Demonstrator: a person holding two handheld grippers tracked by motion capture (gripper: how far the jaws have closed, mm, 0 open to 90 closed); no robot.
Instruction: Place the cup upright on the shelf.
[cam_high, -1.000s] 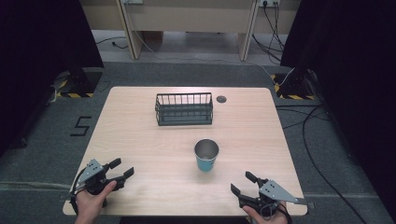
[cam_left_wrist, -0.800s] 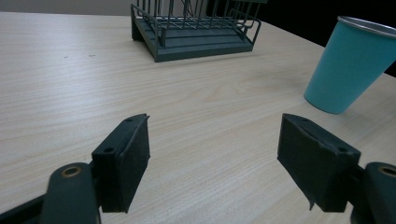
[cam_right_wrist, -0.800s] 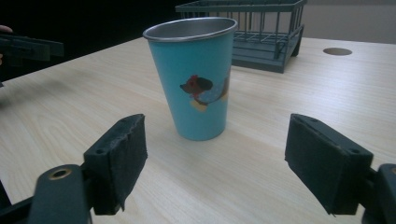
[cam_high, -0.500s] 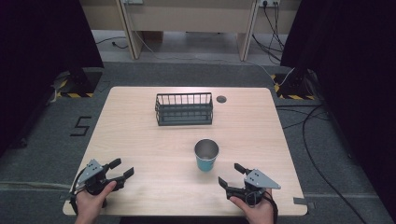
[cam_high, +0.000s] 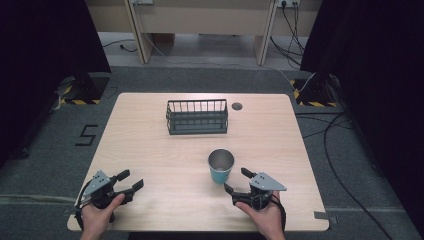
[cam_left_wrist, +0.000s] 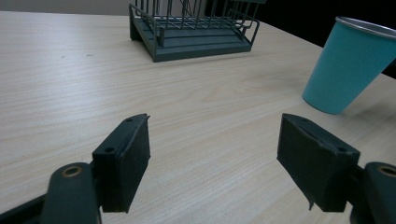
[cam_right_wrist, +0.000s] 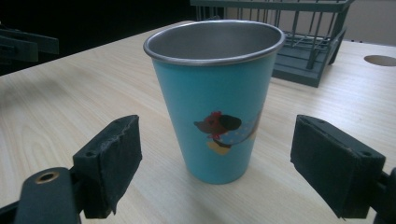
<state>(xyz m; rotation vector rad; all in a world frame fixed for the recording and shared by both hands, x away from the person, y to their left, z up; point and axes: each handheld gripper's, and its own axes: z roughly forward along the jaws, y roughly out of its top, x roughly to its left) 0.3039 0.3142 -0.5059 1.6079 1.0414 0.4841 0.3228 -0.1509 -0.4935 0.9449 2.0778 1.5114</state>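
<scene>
I hold the right gripper (cam_right_wrist: 215, 163) with jaws wide; the teal metal cup with steel rim (cam_right_wrist: 215, 93) stands upright just ahead, centred between its fingers (cam_right_wrist: 109, 163). I advance level, then close at mid-height.

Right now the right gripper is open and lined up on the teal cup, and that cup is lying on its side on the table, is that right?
Not quite. The right gripper is open and lined up on the teal cup, but the cup stands upright on the table, its open metal rim facing up. The right gripper view shows this plainly, with the cup between the two spread jaws and not yet touched.
</scene>
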